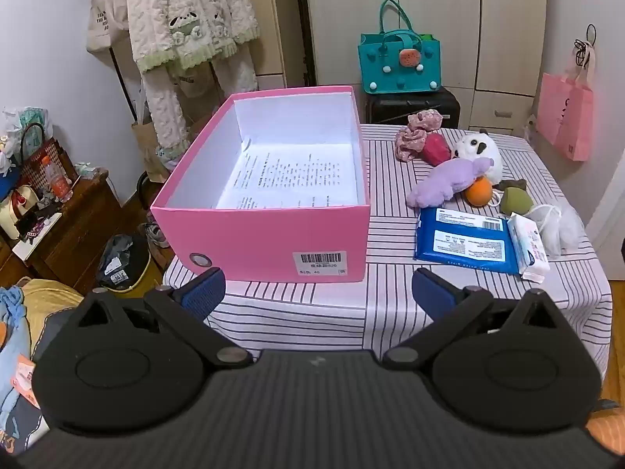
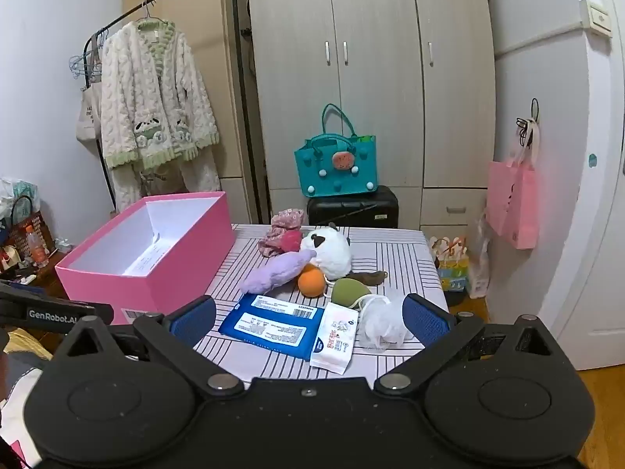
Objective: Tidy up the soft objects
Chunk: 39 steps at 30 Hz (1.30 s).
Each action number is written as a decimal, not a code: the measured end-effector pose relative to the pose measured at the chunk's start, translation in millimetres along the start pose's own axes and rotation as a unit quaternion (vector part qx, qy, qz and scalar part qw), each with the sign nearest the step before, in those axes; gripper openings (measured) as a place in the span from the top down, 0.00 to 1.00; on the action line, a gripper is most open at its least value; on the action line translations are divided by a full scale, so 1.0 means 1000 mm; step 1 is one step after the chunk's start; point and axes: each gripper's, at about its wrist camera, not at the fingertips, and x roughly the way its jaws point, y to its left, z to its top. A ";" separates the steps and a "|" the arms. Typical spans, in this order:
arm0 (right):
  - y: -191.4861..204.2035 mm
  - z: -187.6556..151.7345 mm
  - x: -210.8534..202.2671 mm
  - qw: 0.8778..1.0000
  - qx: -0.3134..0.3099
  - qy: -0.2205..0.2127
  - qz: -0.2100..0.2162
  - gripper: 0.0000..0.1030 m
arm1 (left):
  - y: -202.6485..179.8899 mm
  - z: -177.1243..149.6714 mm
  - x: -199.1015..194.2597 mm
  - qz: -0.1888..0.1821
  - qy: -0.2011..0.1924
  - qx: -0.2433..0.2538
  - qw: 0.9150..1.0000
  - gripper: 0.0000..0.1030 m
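One pink box (image 1: 269, 199) is sitting at the tabletop's (image 1: 312, 312) left edge, one printed sheet lying inside. Beside it one panda plush (image 2: 330, 252), one purple plush (image 2: 275, 273), one orange ball (image 2: 311, 282) and two wipe packs are clustering. Left tongs (image 1: 318, 293) and right tongs (image 2: 308, 320) are both hanging spread, empty.

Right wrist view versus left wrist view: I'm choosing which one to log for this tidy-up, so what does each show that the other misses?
Only the right wrist view shows the wardrobe doors' handles and the left gripper's arm marked GenRobot. Only the left wrist view shows the barcode label on the pink box, the whole printed sheet inside it, and the floor clutter beside the table. Both show the pink box, panda plush, purple plush, orange ball, blue wipes pack and teal bag.
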 end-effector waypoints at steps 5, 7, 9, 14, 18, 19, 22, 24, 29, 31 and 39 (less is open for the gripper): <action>0.003 -0.003 0.006 1.000 -0.002 0.011 -0.001 0.00 | 0.000 0.000 0.002 -0.005 0.009 0.005 1.000 0.00; 0.007 -0.002 0.000 1.000 -0.006 -0.003 -0.004 0.00 | -0.004 -0.002 0.001 -0.003 0.002 0.012 1.000 0.00; 0.000 -0.002 -0.001 1.000 0.006 -0.004 0.002 0.00 | -0.006 -0.002 0.000 -0.001 0.002 0.013 1.000 0.00; -0.003 -0.007 -0.001 1.000 -0.004 0.006 -0.003 0.00 | -0.003 -0.004 0.001 -0.009 0.006 0.012 1.000 0.00; -0.002 -0.006 -0.001 1.000 -0.009 0.009 -0.006 0.00 | -0.003 -0.005 0.002 -0.013 0.012 0.011 1.000 0.00; -0.001 -0.006 0.000 1.000 -0.010 0.009 -0.007 0.00 | -0.003 -0.006 0.003 -0.013 0.013 0.011 1.000 0.00; -0.001 -0.005 0.002 1.000 -0.011 0.011 -0.007 0.00 | -0.003 -0.006 0.005 -0.013 0.016 0.010 1.000 0.00; 0.000 -0.007 0.003 1.000 -0.012 0.012 -0.008 0.00 | -0.002 -0.007 0.007 -0.013 0.019 0.010 1.000 0.00; 0.000 -0.008 0.005 1.000 -0.013 0.015 -0.012 0.00 | -0.003 -0.007 0.011 -0.015 0.025 0.010 1.000 0.00; 0.000 -0.008 0.006 1.000 -0.013 0.014 -0.012 0.00 | -0.004 -0.007 0.011 -0.015 0.025 0.011 1.000 0.00; -0.001 -0.008 0.005 1.000 -0.012 0.013 -0.011 0.00 | -0.008 -0.009 0.009 -0.010 0.016 0.020 1.000 0.00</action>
